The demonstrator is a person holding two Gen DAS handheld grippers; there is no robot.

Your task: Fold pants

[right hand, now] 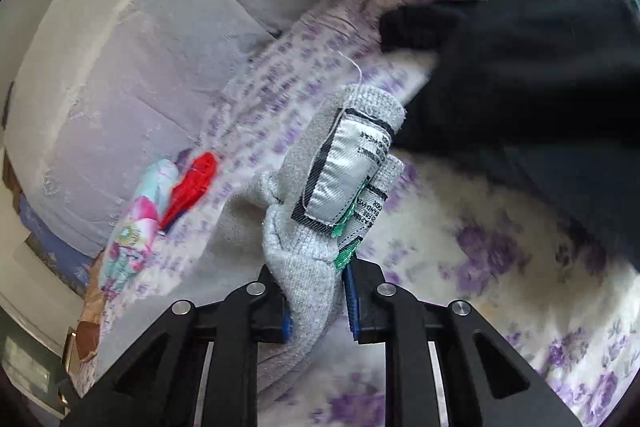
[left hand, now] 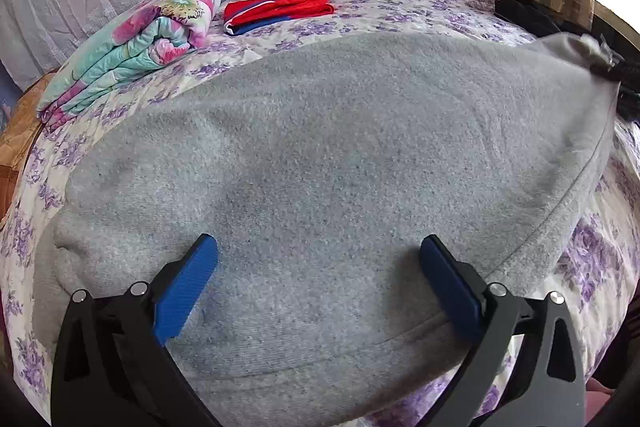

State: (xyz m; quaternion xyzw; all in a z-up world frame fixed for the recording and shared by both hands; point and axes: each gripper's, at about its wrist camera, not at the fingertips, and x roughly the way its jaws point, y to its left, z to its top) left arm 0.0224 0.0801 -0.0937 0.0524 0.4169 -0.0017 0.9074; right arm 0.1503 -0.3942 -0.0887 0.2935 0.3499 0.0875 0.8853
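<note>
Grey fleece pants point(left hand: 328, 155) lie spread over the bed point(left hand: 400, 7) with its purple flower sheet. The left claw point(left hand: 319, 259) hovers just above them, its blue pads wide apart and empty. The right claw point(right hand: 318, 291) is clamped on one corner of the pants, where the labels point(right hand: 344, 175) hang. Red folded clothes point(left hand: 280, 5) lie near a flowered quilt point(left hand: 132, 47).

Fuzzy, matt grey knit pants point(left hand: 340, 155) with a glossy woven label point(right hand: 344, 171); printed cotton-like bedsheet point(left hand: 400, 3); ribbed blue plastic pads point(left hand: 188, 287)
</note>
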